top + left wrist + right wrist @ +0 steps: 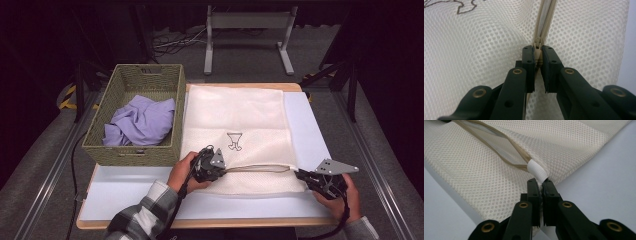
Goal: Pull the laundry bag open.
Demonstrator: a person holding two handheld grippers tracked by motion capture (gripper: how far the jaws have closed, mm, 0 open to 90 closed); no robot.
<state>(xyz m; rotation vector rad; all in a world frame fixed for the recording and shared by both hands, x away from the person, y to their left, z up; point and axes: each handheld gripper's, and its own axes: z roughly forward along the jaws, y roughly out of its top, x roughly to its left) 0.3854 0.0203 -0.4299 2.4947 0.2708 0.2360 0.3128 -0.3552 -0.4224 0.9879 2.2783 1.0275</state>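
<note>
In the high view, a cream mesh laundry bag (235, 135) lies flat on a white table (130, 192), with a small dark drawing on it near the middle. Its zip opening (260, 168) runs along the near edge, from left to right, and gapes a little. The left gripper (221, 167) sits at the left end of that opening, held by the person's left hand (184, 172), whose sleeve (142, 212) is plaid. The right gripper (299, 174) sits at the near right corner of the bag, held by the right hand (345, 197). To the left of the bag, touching its left edge, stands a woven basket (100, 132) with a crumpled lilac cloth (141, 121) inside.

In the left gripper view, the two black jaws are nearly together and pinch the beige zip pull (538, 53) between their pads. Beyond the pull the zip (545, 15) runs away across the mesh, with its two sides parting.

In the right gripper view, the jaws are almost closed and clamp the corner of the bag just below a white fabric tab (537, 171) at the end of the zip. The open zip (499, 145) curves away to the far left, and the bare table (599, 182) lies to the right.
</note>
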